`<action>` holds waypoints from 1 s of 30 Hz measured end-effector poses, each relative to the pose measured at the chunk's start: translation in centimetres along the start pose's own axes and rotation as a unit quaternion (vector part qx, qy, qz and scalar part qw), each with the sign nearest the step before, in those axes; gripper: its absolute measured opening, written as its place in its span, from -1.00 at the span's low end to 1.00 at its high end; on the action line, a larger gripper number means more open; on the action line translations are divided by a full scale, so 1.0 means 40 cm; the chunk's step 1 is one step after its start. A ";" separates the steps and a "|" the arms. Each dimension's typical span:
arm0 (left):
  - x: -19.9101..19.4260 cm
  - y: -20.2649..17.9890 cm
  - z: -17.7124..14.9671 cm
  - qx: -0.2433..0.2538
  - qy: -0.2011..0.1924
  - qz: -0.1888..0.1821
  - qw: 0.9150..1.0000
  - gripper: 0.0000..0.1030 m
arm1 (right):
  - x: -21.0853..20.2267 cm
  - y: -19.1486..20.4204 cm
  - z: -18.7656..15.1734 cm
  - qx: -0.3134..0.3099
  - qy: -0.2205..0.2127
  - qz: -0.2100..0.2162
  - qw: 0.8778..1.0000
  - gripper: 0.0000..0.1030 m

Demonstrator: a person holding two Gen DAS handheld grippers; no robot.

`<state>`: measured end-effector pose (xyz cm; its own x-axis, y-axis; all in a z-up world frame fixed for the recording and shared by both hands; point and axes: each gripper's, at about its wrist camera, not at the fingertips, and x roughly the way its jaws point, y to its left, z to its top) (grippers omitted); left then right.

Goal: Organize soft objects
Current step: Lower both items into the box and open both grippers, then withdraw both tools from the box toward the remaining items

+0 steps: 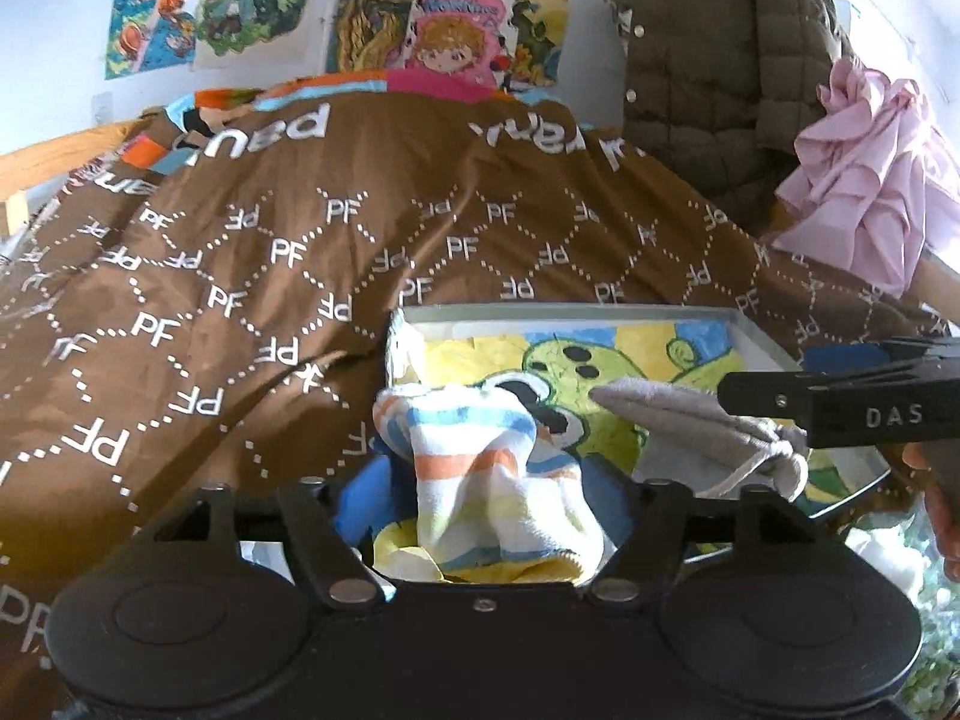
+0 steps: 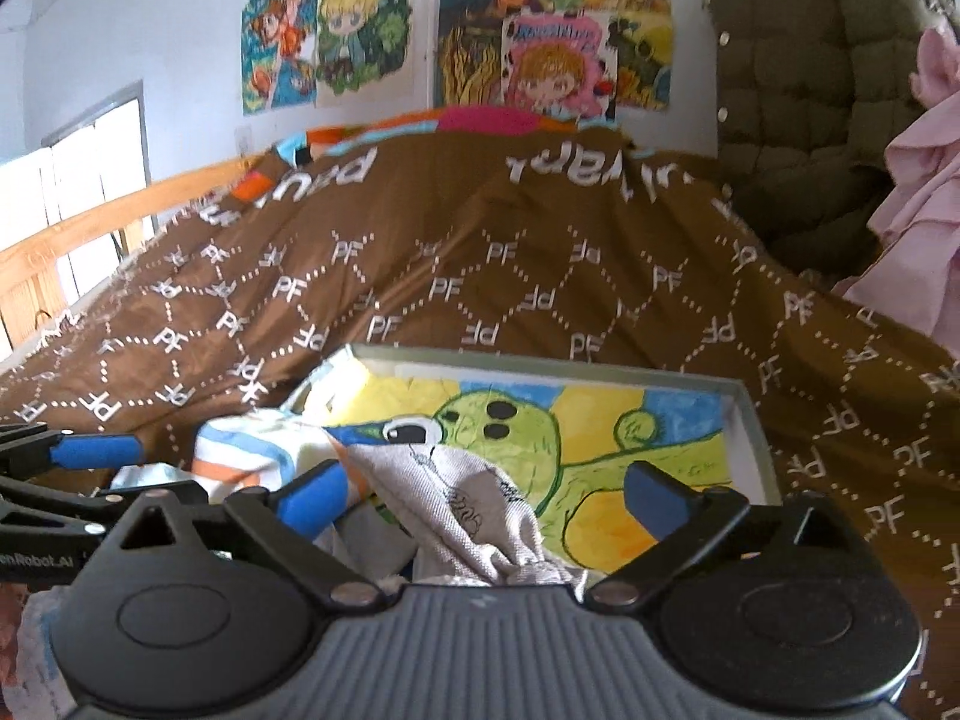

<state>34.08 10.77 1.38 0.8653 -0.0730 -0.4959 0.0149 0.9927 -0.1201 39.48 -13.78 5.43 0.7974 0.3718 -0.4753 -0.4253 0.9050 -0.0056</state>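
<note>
A striped towel [image 1: 480, 480] and a grey cloth [image 2: 474, 504] lie at the near edge of a shallow box [image 2: 750, 420] on a brown bedspread [image 1: 240, 240]. Both the left gripper [image 1: 486, 498] and right gripper [image 2: 480, 492] have fingers apart, pressing nothing.

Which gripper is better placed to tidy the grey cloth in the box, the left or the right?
Probably the right. The right gripper stands open with the grey cloth directly between its fingers. The left gripper is open around the striped towel instead, beside the grey cloth.
</note>
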 end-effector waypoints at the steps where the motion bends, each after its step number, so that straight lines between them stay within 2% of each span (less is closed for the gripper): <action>1: -0.008 -0.002 0.003 -0.002 -0.003 0.000 1.000 0.59 | -0.014 -0.002 -0.002 0.000 -0.007 0.001 1.000 0.99; 5: -0.053 -0.014 0.007 -0.019 -0.024 -0.001 1.000 0.81 | -0.072 -0.008 -0.011 0.000 -0.032 -0.001 0.999 0.99; 9: -0.099 -0.030 0.006 -0.026 -0.043 -0.001 0.999 0.91 | -0.131 -0.010 -0.021 -0.003 -0.052 -0.008 0.999 0.99; 15: -0.176 -0.067 -0.007 -0.025 -0.067 -0.002 0.997 0.98 | -0.224 -0.017 -0.042 -0.002 -0.075 -0.016 0.997 1.00; 30: -0.339 -0.187 -0.084 -0.026 -0.101 -0.014 0.994 0.98 | -0.476 -0.034 -0.148 -0.012 -0.120 -0.052 0.991 1.00</action>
<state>20.54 4.03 6.13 0.9482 -0.0753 -0.3087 0.0202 0.9838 -0.1780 22.35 -23.30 9.26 0.9154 0.3169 -0.2483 -0.3422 0.9373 -0.0653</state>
